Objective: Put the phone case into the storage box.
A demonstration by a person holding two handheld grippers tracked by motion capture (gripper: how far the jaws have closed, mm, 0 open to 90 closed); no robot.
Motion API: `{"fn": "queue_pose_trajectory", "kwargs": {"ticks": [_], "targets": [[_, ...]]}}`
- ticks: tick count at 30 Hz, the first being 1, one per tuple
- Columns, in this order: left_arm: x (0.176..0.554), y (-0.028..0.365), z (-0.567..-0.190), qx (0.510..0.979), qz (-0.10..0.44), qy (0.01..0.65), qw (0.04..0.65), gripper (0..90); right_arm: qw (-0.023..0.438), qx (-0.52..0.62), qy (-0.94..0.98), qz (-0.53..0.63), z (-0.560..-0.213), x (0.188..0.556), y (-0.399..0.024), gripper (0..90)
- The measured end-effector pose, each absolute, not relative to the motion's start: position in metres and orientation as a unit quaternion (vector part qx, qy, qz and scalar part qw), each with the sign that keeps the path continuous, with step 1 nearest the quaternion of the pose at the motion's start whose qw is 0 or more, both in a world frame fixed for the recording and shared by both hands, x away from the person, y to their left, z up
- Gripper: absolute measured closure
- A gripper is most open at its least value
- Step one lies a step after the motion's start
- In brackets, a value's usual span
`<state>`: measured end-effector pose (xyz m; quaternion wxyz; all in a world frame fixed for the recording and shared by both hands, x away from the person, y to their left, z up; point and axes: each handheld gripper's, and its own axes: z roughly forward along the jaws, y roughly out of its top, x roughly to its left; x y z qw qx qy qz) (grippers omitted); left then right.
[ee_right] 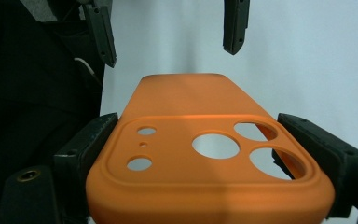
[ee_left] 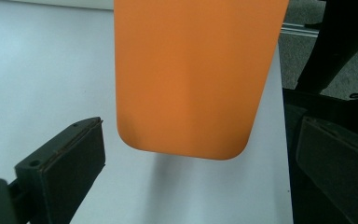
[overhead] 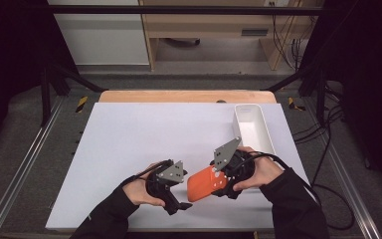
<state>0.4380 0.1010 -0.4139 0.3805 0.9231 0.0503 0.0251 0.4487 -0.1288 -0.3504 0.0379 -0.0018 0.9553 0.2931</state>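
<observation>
Looking across your white matte surface [overhead: 129, 149], you see a wooden edge at its far side, grey floor and dark frame rails around it, and a white rectangular bin [overhead: 252, 127] at the right. Your right tool [overhead: 218, 185] pinches the camera end of a smooth orange phone case [overhead: 205, 183] with rounded corners, above the surface. Your left tool [overhead: 185, 205] stands spread, its jaws either side of the case's free end.

bench [overhead: 129, 134] lay bare across left and centre, wide room to pass. white bin [overhead: 251, 127] blocked the far right edge. orange phone case [overhead: 205, 183] jutted from the right tongs [overhead: 219, 181] toward the left tongs [overhead: 181, 199], narrowing the gap between them.
</observation>
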Motion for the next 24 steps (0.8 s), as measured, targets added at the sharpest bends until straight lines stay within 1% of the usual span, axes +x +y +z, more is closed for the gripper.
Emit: {"fn": "queue_pose_trajectory", "kwargs": {"ticks": [24], "targets": [[0.439,0.08,-0.411,0.942,0.041,0.035,0.331,0.6,0.032,-0.007,0.965,0.262,-0.349,0.449,-0.112,15.9]]}}
